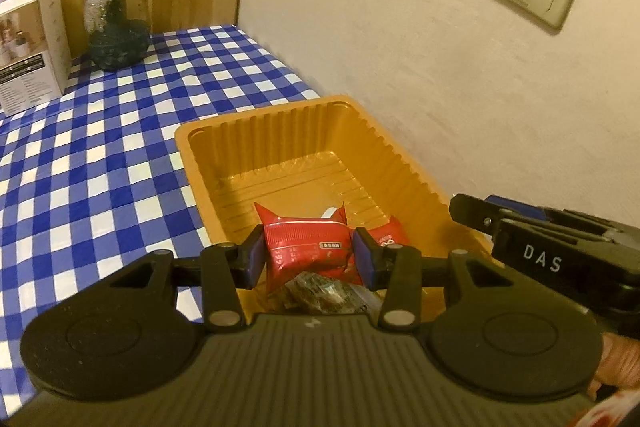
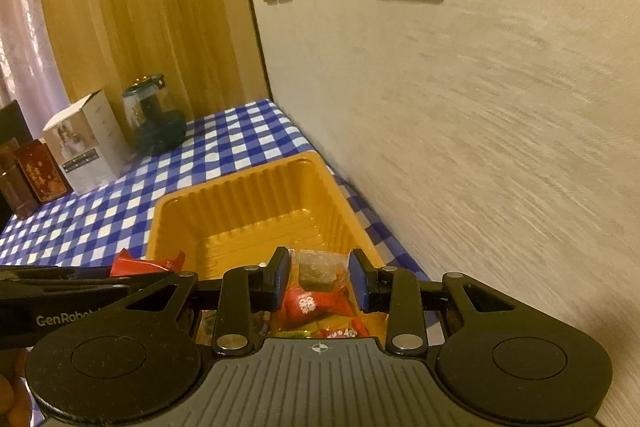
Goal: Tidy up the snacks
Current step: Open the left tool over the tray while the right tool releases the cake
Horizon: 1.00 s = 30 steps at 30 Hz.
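Now holding red snack packet [image 1: 306,247] in left hand-held gripper [image 1: 308,255], clear-wrapped snack [image 2: 320,269] in right hand-held gripper [image 2: 319,281], over orange tray [image 1: 208,155] at 12 o'clock, presumably for dropping in.

Yellow tray [image 1: 208,163], red snack packet [image 1: 306,243], blue-checked tablecloth [image 1: 100,147]

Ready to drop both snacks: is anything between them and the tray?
Nothing visible. The left gripper holds a red packet and the right gripper a clear-wrapped snack, both over the near end of the tray; only loose snacks lie below.
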Each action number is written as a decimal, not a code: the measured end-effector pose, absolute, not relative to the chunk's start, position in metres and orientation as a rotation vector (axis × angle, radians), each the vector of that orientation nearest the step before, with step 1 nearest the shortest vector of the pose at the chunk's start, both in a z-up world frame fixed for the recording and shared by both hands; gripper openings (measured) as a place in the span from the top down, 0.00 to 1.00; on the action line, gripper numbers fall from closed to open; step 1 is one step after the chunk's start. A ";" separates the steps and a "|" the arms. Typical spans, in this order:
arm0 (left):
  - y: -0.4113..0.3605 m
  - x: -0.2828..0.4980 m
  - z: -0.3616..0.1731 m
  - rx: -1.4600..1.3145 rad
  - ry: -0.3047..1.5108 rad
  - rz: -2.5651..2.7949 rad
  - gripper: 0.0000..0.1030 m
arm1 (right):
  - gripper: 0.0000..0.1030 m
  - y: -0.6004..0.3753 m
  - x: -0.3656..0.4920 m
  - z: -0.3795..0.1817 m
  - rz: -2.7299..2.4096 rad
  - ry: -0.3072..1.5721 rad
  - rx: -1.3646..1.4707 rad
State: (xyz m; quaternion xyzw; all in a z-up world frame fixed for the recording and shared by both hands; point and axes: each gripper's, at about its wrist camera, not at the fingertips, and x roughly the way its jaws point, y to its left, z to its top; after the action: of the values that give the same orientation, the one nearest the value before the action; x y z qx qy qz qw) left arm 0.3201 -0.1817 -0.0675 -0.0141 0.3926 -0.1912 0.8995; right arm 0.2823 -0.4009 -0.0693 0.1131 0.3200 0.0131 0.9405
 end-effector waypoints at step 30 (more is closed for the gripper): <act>-0.155 0.342 -0.080 -0.010 0.802 -0.351 0.44 | 0.68 -0.389 0.310 -0.085 0.062 0.686 0.224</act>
State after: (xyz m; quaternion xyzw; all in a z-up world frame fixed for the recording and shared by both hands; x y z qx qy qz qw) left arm 0.3421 -0.1546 -0.0798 -0.0047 0.3883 -0.1698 0.9058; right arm 0.3095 -0.3886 -0.0848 0.1094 0.3354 0.0304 0.9352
